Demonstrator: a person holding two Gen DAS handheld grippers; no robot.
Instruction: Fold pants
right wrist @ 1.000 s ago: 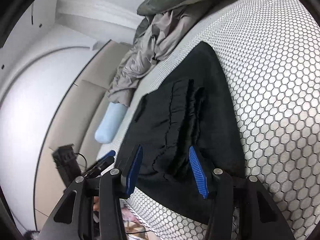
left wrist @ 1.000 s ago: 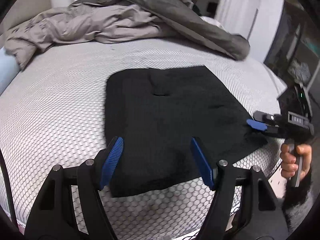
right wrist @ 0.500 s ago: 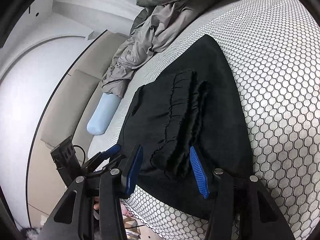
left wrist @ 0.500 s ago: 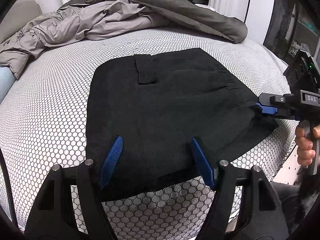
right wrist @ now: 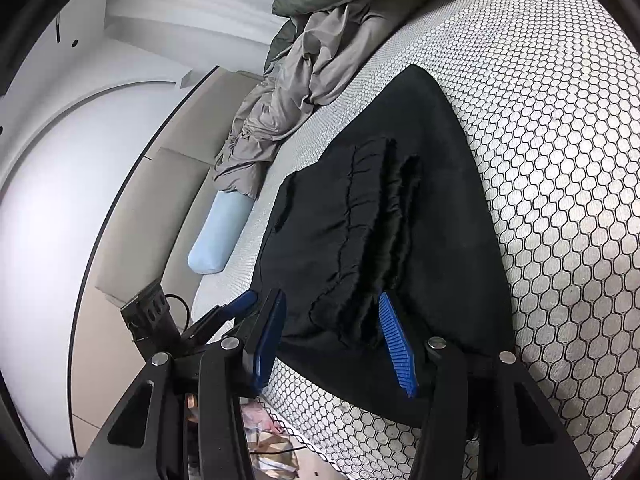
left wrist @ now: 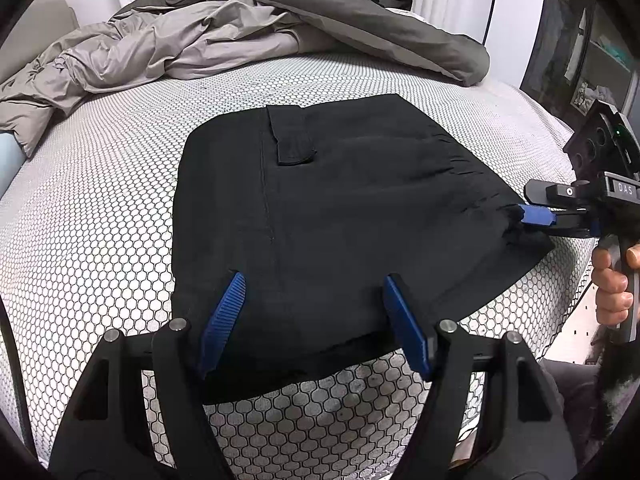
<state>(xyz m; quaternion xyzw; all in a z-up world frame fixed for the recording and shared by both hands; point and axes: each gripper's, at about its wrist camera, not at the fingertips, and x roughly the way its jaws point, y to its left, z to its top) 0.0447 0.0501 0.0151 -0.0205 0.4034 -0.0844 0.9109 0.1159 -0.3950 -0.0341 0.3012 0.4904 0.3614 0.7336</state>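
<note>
Nearest in the left wrist view, the left gripper (left wrist: 314, 312) is hovering over the near edge of the black pants (left wrist: 340, 216) with its blue pads spread wide and gripping nothing. The pants are lying folded and flat on the honeycomb-patterned mattress (left wrist: 100, 216), a pocket flap facing up toward the far side. At the right edge, the right gripper (left wrist: 534, 220), held in a person's hand (left wrist: 612, 284), is reaching to the gathered waistband; in its own view the pads (right wrist: 394, 338) are standing partly apart on either side of the bunched waistband (right wrist: 376, 240), and whether they are pressing it cannot be told. Beyond, a rumpled grey duvet (left wrist: 192, 44) is lying across the far side of the mattress.
</note>
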